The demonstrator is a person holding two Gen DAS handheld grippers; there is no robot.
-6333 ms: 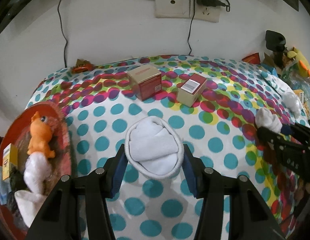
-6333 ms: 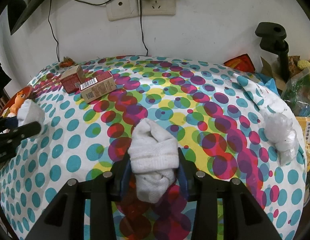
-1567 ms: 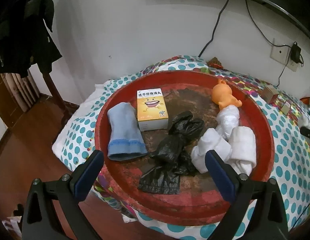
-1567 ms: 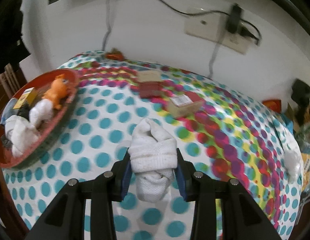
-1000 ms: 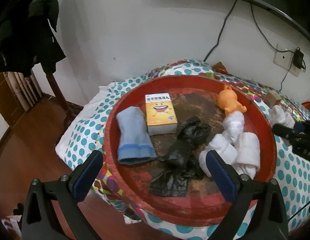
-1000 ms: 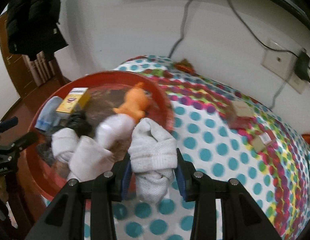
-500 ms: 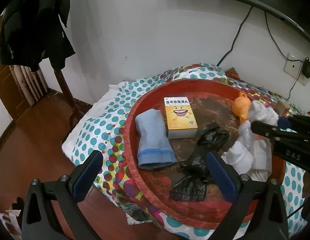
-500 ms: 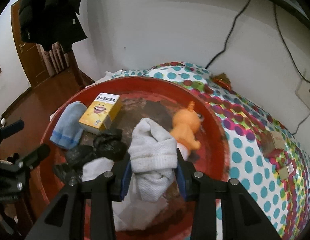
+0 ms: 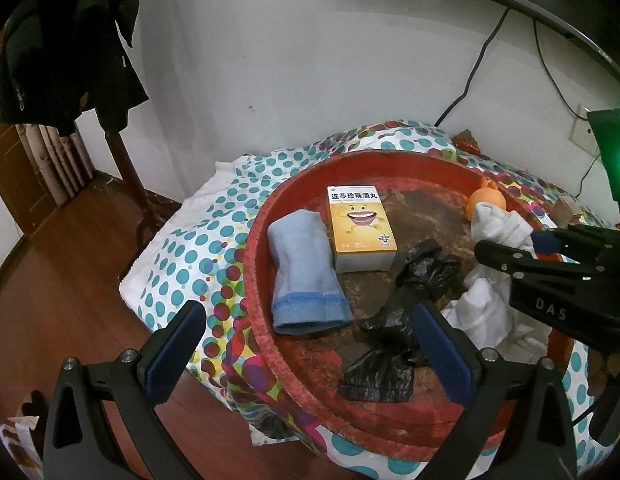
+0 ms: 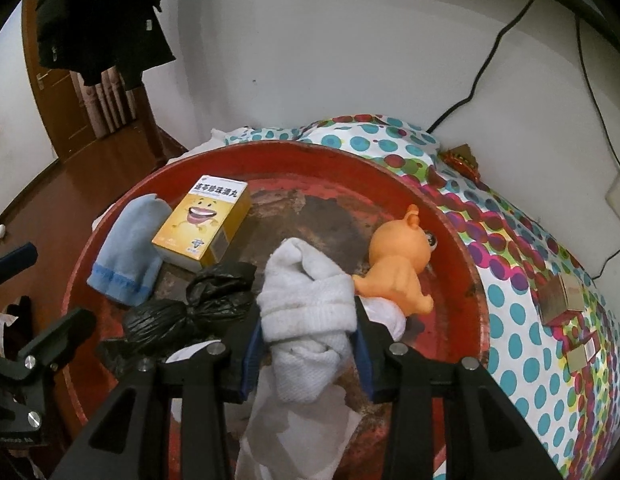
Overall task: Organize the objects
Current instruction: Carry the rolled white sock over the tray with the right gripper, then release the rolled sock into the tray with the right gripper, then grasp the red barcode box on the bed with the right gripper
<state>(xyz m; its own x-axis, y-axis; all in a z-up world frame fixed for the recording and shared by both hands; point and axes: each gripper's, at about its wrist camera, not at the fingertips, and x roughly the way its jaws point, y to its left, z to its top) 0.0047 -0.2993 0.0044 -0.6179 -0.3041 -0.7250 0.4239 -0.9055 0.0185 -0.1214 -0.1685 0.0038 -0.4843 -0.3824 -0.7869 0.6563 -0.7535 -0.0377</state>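
Right tool (image 10: 308,342) arriving over red tray (image 10: 466,248), jaws just easing wider, white sock (image 10: 306,300) remaining between; left tool (image 9: 306,344) gaping, holding nothing. Sock release and boxes (image 10: 560,300) beyond tray pending.

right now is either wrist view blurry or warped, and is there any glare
Left wrist view: sharp, strong fisheye bending at the edges, black corners, and a green light flare at the right edge above the right claw. Right wrist view: also sharp and just as warped; the white sock between the fingers is crisp, and the lighting is dim and even with soft shadows in the red tray.
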